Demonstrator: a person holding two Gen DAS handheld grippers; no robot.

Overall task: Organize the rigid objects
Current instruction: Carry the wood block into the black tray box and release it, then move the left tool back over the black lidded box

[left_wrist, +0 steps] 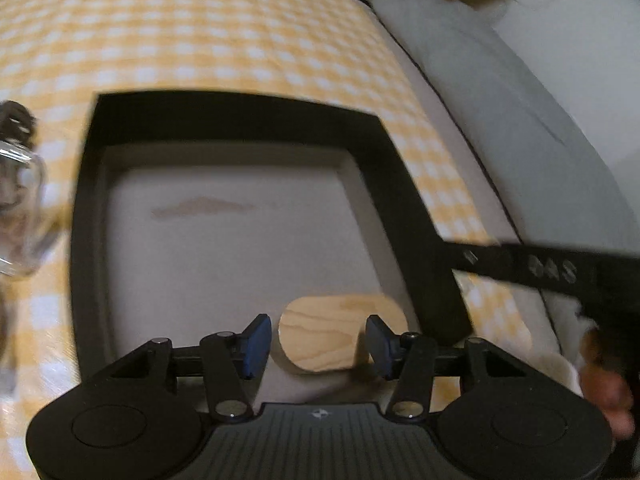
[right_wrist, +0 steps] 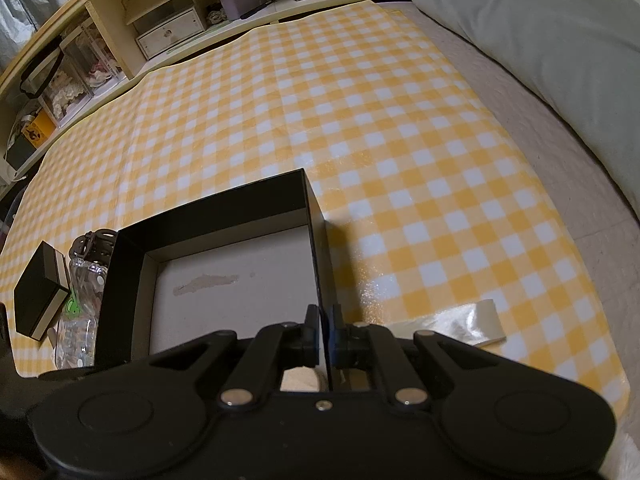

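- Wooden block point(left_wrist: 340, 336), rounded at both ends, lies on the pale floor of the black box point(left_wrist: 224, 120), in its near right corner
- Its long axis runs left to right, across the line of the left gripper point(left_wrist: 318, 344), whose blue pads point(left_wrist: 256, 346) bracket the block's ends; the right pad seems to touch, the left stands just clear, so no firm clamp shows
- Right gripper point(right_wrist: 326, 330) is clamped together on the box's right wall, steadying it on the yellow checked cloth point(right_wrist: 360, 120) over the bed
- Left hand is judged the nearer for any lift
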